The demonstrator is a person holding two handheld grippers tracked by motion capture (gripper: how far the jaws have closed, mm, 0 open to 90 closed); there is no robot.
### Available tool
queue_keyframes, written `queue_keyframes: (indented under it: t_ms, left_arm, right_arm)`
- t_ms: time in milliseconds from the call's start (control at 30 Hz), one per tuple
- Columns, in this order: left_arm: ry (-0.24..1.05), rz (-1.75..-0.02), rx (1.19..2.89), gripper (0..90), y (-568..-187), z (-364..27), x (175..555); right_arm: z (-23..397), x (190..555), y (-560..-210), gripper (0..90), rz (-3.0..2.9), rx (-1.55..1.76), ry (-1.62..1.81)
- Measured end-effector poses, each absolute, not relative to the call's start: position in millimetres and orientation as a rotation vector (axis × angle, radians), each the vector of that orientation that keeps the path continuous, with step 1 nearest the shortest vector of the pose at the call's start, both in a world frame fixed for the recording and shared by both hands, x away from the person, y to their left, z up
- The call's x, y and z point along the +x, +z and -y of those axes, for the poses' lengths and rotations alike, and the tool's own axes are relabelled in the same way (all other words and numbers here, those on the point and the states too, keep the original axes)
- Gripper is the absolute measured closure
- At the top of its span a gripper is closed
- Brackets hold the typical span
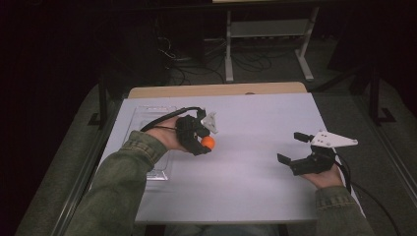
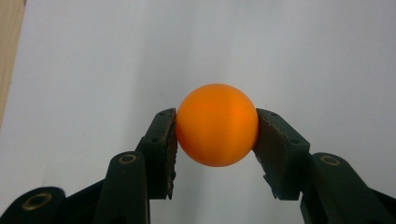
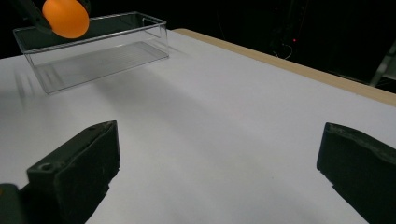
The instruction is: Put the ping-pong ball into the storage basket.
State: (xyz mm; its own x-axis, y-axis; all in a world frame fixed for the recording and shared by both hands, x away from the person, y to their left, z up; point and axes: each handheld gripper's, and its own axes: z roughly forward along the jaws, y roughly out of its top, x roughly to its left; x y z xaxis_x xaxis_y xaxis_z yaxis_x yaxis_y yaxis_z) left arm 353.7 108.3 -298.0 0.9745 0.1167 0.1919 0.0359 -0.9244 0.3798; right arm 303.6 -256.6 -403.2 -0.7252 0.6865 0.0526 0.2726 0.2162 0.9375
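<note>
Orange and smooth, the ball [image 2: 217,125] sits squarely between the left gripper [image 1: 204,140]'s two black jaws, each pad pressed against one side of it, so that gripper is clamped on the ball. In the left gripper view nothing but pale table sheet lies beyond the jaw tips. In the high view the ball [image 1: 208,142] shows at the tip of that gripper, held above the white table sheet [image 1: 246,162], just to the right of a clear plastic box [image 1: 152,142] that lies under the person's left hand [image 1: 164,137] and sleeve.

The right gripper [image 1: 295,147] hovers well apart from the ball, over the right part of the sheet, its jaws spread wide with only bare sheet between them. From its own camera, the clear box [image 3: 93,46] stands far ahead of the left jaw, with the ball [image 3: 66,17] in front of the box's near wall.
</note>
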Motion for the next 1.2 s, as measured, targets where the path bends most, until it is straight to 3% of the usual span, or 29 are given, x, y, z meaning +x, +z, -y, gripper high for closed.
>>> queue_keyframes:
  t_ms: [1200]
  left_arm:
    - [0.341,-0.147,2.749,50.6,-274.1,-141.8,351.5]
  right_arm:
    - [259.1,302.7,-401.6,0.0,-2.107,0.892,1.513]
